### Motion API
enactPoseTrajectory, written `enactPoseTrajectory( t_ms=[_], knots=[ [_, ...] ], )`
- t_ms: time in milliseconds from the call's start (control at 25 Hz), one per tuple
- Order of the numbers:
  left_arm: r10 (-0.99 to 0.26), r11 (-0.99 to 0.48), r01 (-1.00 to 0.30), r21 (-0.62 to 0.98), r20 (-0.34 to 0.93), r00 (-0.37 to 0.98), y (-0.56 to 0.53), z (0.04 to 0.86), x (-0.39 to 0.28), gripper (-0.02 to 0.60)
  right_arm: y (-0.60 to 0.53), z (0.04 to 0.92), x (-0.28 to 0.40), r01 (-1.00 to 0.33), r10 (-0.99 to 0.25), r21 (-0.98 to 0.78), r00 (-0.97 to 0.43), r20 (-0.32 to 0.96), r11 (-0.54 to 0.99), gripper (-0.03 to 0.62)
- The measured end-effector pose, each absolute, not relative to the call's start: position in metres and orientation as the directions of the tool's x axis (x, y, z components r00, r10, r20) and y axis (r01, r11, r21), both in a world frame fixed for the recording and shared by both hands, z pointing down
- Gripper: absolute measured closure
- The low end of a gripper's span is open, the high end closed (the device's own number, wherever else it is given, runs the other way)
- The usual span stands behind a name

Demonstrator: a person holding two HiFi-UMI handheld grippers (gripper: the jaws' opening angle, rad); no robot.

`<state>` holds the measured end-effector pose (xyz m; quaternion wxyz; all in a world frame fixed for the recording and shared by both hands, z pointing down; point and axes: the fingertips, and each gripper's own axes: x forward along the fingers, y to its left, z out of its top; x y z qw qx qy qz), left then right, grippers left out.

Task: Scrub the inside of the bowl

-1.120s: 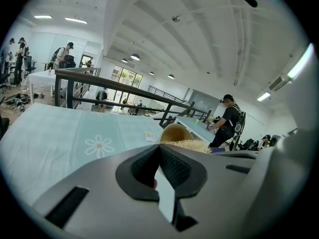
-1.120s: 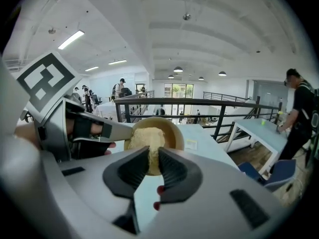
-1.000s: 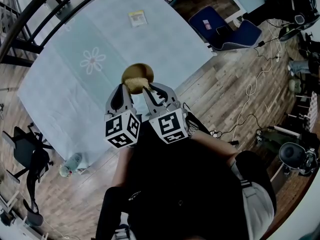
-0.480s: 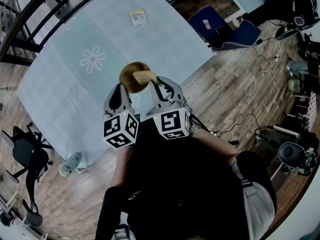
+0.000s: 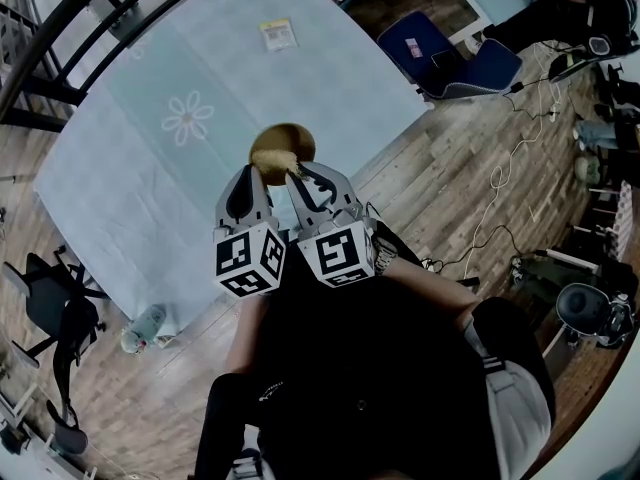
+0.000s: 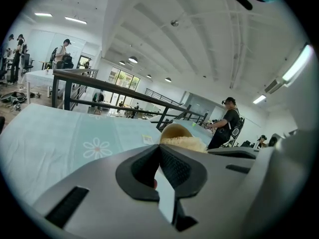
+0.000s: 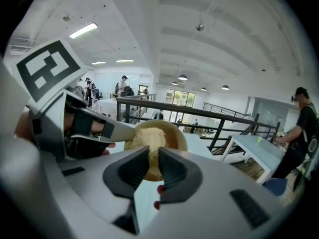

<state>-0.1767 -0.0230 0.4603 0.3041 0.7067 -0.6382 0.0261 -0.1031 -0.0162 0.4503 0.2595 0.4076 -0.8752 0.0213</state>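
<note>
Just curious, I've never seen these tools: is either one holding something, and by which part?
The left tool pinches the bowl by its rim; the right tool grips the tan scrub pad by its near end, inside the bowl.

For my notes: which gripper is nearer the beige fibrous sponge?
Right. The right gripper grips the beige fibrous sponge inside the round wooden bowl; the left gripper holds the bowl's rim.

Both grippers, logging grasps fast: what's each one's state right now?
Left gripper: shut on the rim of the round wooden bowl.
Right gripper: shut on the tan fibrous scrub pad inside that bowl.
</note>
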Motion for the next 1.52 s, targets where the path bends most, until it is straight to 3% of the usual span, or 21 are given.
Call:
enactPoseTrajectory(
  t_ms=[520,1520],
  knots=[
    [-0.887,0.011,-0.914,0.406,0.425,0.179,-0.008,0.459,-0.183,0.566,-0.023,0.468,-0.107,-0.685,-0.698,0.275,-0.472,0.538,0.675,0.531],
    [-0.831,-0.047,-0.946,0.321,0.513,0.216,-0.018,0.492,-0.156,0.565,-0.048,0.47,-0.048,-0.782,-0.784,0.321,-0.317,0.534,0.535,0.531]
  ],
)
